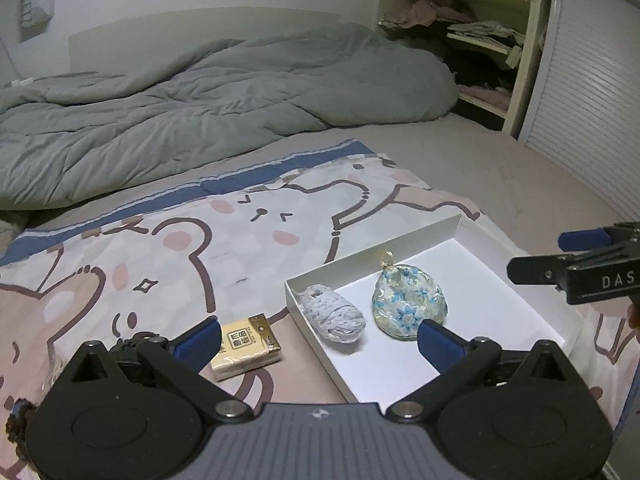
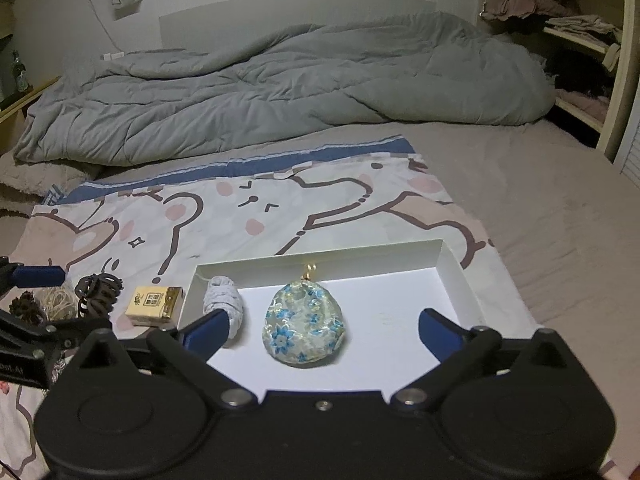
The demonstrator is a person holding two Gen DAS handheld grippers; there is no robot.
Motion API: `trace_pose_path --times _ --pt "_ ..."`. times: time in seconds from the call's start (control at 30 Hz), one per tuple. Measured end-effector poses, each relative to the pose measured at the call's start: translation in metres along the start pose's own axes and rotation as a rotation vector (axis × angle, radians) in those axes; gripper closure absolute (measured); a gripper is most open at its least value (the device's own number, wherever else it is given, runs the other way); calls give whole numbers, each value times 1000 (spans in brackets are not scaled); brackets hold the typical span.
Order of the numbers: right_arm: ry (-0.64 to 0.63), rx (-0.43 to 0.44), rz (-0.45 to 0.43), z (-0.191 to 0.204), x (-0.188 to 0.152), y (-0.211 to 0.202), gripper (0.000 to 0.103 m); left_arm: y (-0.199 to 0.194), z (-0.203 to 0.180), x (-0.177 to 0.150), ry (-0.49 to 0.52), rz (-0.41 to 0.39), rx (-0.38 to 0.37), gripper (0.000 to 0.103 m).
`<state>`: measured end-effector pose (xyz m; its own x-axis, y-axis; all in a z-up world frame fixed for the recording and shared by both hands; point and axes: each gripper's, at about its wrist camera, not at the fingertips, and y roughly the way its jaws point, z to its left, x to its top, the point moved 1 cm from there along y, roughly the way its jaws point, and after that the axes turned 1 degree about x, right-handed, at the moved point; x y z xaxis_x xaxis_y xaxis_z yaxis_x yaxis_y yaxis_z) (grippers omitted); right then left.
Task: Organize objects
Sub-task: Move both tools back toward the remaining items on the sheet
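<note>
Pouch [image 2: 305, 322] and yarn [image 2: 224, 305] inside white box [image 2: 456, 276] on bed. Tissue pack [image 2: 155, 305] just left of box, hair clip [image 2: 98, 293] and twine [image 2: 58, 305] further left. Both grippers, right [image 2: 324, 326] and left [image 1: 318, 338], spread wide, fingers [image 2: 434, 330] grasping nothing.

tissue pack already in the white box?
No: the tissue pack lies on the bear-print sheet just outside the white box, beside its left wall.
</note>
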<state>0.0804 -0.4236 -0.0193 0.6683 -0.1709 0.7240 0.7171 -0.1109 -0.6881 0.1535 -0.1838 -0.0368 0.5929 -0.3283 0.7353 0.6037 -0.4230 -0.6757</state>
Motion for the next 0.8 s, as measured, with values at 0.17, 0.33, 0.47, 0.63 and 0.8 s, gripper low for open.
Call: trace_pose_path --times 0.17,0.33,0.47,0.63,0.8 --pt "2 -18 -25 -2 -5 -11 0 -8 3 -2 -51 -7 6 0" --pt "2 -28 -34 -3 -8 -18 0 -14 2 -2 -77 -16 12 0" --pt "-23 -34 -38 1 -11 -21 0 -16 4 -3 -102 -20 25 0" --pt "-15 -36 -50 1 -11 -26 0 -21 8 -4 -119 -31 40 0" --pt "-3 -35 -60 4 -9 -28 0 -27 16 -7 -126 -40 54 0"
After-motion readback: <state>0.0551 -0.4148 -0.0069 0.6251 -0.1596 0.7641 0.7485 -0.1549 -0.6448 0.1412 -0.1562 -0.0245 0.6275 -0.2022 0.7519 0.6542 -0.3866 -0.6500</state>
